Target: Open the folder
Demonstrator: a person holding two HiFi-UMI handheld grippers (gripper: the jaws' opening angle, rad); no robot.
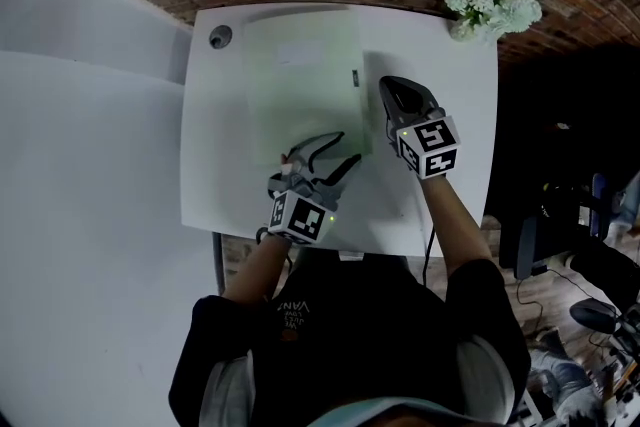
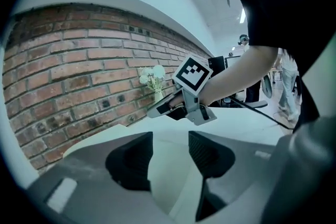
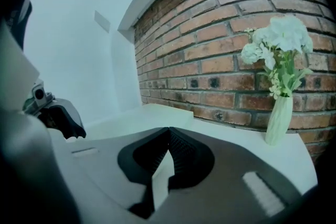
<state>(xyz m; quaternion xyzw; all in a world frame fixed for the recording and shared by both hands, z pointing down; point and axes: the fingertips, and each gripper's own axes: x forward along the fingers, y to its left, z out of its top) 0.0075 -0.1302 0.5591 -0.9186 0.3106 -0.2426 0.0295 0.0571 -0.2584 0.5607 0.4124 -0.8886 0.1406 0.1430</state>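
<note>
A pale green folder (image 1: 300, 85) lies flat and closed on the white table (image 1: 450, 205), with a small dark clasp (image 1: 355, 78) at its right edge. My left gripper (image 1: 345, 147) (image 2: 170, 147) stands open at the folder's near right corner, with only pale surface showing between its fingers. My right gripper (image 1: 385, 83) (image 3: 169, 131) is shut, tips together, just right of the clasp; nothing shows between its pads. Each gripper appears in the other's view: the right gripper (image 2: 173, 107) ahead of the left, the left gripper (image 3: 58, 115) at the left.
A white vase of pale flowers (image 1: 492, 0) (image 3: 281, 113) stands at the table's far right corner against the brick wall. A small round grey object (image 1: 220, 37) sits at the far left corner. Chairs and clutter are on the floor at right.
</note>
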